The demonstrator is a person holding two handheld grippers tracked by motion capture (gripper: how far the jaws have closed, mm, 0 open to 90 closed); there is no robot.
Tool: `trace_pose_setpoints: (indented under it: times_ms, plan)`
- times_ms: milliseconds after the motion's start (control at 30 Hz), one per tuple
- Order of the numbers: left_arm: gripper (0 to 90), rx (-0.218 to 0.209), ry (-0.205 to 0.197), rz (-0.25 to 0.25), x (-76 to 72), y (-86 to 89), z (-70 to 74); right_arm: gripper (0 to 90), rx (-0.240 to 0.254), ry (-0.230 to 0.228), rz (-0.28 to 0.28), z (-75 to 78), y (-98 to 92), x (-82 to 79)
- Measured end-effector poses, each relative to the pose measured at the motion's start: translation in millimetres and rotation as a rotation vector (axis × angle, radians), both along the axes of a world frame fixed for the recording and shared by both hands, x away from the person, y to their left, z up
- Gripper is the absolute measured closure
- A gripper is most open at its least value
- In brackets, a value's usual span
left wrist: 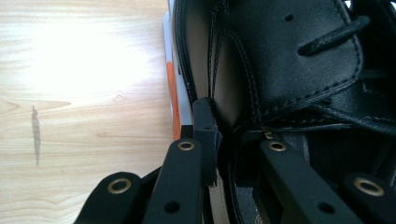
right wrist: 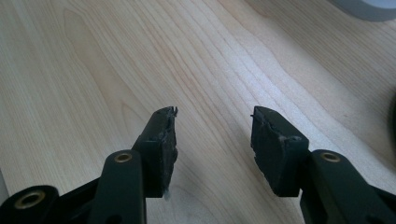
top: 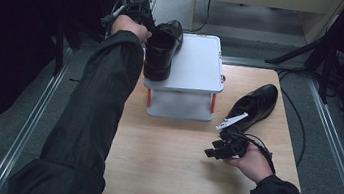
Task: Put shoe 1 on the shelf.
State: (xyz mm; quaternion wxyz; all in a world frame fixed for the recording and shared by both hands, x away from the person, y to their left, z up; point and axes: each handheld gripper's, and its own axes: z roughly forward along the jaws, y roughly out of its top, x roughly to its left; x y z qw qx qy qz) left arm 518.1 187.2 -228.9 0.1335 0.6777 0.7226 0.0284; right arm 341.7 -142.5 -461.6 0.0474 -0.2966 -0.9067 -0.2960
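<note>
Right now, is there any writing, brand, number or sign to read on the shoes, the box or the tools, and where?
None can be read.
Shoe on the box: plain black leather, no brand showing.
Shoe on the table: no marking showing.
White box: blank top, orange corners, no label.
Left gripper and right gripper: unmarked black jaws.

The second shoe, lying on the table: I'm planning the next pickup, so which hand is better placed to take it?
Right. The right hand-held gripper is open, empty and beside that shoe; the left hand-held gripper is shut on the other shoe on the stand.
</note>
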Motion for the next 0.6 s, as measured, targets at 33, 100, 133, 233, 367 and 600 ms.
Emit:
trace_pose_setpoints:
  times_ms: [33, 100, 133, 233, 367, 600]
  plan:
    - [83.5, -0.007, 0.004, 0.003, -0.6, -1.1, -3.3, 50.6, 0.000, 0.001, -0.003, 0.0, -0.8, -0.1]
    - [83.1, -0.014, -0.001, 0.008, -0.9, -1.1, -3.6, 50.6, 0.000, 0.001, -0.004, -0.1, -0.9, 0.0]
    - [82.5, -0.033, 0.005, -0.002, -1.6, -1.6, -3.9, 50.6, -0.003, 0.002, -0.003, -0.3, -0.7, 0.1]
    - [80.7, -0.047, 0.006, -0.016, -2.7, -3.0, -2.7, 50.6, -0.003, 0.001, 0.001, -0.4, 0.1, 0.1]
    - [79.0, -0.055, 0.016, -0.025, -4.0, -6.2, -3.7, 50.5, -0.004, 0.001, 0.003, -0.3, 1.7, 0.2]
    - [76.6, -0.059, 0.036, -0.048, -6.9, -11.1, -8.3, 50.6, -0.005, 0.002, 0.007, -0.3, 3.0, 0.5]
